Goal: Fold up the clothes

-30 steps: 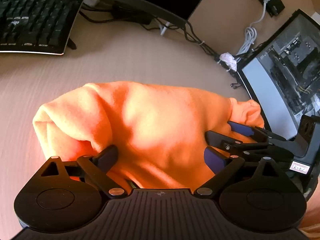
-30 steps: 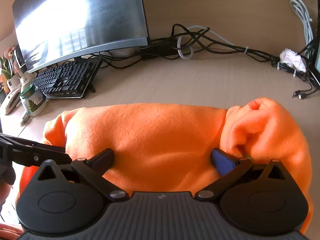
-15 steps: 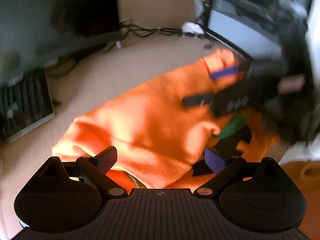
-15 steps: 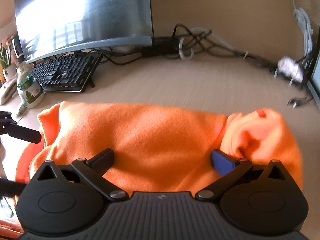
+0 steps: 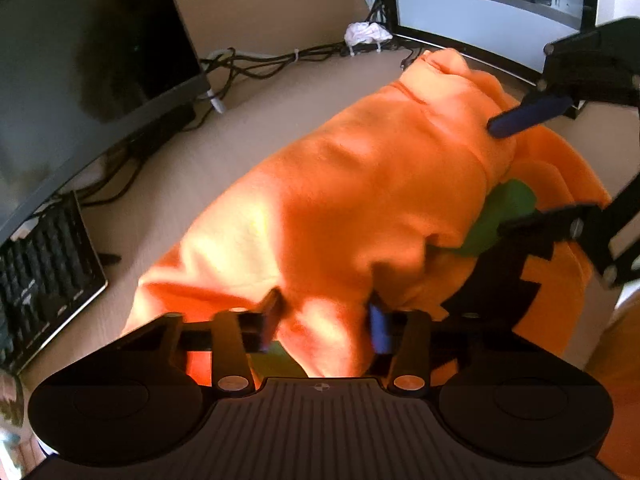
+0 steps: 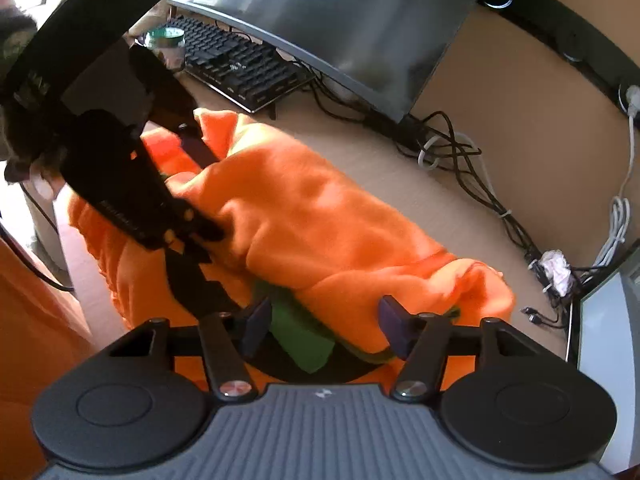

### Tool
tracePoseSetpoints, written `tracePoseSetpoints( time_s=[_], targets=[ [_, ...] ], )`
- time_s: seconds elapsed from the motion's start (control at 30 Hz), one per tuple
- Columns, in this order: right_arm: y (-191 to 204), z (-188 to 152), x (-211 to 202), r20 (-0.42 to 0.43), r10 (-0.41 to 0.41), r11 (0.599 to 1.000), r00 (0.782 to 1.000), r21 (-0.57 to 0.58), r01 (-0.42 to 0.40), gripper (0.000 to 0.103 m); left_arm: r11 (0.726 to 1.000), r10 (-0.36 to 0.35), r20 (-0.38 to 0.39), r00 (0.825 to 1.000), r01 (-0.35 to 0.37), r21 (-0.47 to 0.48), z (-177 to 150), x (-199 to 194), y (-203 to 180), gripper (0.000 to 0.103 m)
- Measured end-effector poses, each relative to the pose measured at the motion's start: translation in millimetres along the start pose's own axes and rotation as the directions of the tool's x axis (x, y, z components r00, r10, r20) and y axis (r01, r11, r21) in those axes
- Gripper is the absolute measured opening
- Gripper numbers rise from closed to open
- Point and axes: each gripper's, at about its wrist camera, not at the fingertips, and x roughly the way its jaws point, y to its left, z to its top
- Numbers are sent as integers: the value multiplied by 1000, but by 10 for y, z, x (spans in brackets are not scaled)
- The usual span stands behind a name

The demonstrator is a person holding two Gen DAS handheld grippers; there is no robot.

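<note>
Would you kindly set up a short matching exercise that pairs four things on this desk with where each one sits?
Things:
1. black mechanical keyboard
2. crumpled white tissue
3. orange fleece garment
4. green felt patch

Places:
A. among the cables at the desk's right end
B. under the curved monitor
C. tucked beneath the folded orange layer
D. spread across the middle of the desk

Pairs: 1-B, 2-A, 3-D, 4-C

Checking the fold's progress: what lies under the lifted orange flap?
Under the orange flap show a green patch and a black jagged shape on more orange fabric; farther in is covered.
</note>
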Motion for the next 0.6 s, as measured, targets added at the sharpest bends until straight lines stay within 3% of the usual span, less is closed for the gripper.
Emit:
tracePoseSetpoints(
  time_s=[0.13, 0.2, 0.33, 0.37, 0.4, 0.47, 0.5, 0.57, 0.6],
  targets=[
    [86, -17, 227, -7, -51, 997, 999, -63, 51, 60, 1000, 8, 13, 1000, -8, -19, 64, 42, 35, 40],
    [36, 16, 367, -8, -84, 995, 996, -45, 84, 59, 999, 12, 21, 1000, -12, -31, 95, 59, 57, 44],
    [-162, 121, 618, -9, -120, 992, 993, 35, 121, 49, 969, -2, 71, 998, 19, -247, 91, -207, 397, 69],
    [-216, 136, 655, -10, -118, 992, 993, 53, 118, 49, 946, -9, 92, 996, 38, -321, 56, -299, 522, 78],
    [-252, 138, 680, -14, -113, 992, 994, 60, 113, 49, 912, -29, 108, 994, 71, -405, -4, -352, 648, 80],
    [-283, 110, 679, -22, -79, 994, 997, 79, 81, 49, 817, -66, 145, 987, 137, -561, -125, -452, 899, 82],
    [-286, 88, 666, -24, -55, 994, 998, 94, 57, 49, 755, -101, 154, 983, 176, -632, -192, -429, 1018, 82],
    [-302, 51, 616, -20, -18, 991, 1000, 130, 20, 49, 661, -136, 152, 979, 204, -722, -277, -328, 1166, 82],
    [-345, 41, 560, -15, 3, 986, 1000, 166, 0, 49, 641, -141, 151, 978, 207, -739, -296, -282, 1189, 82]
  ],
)
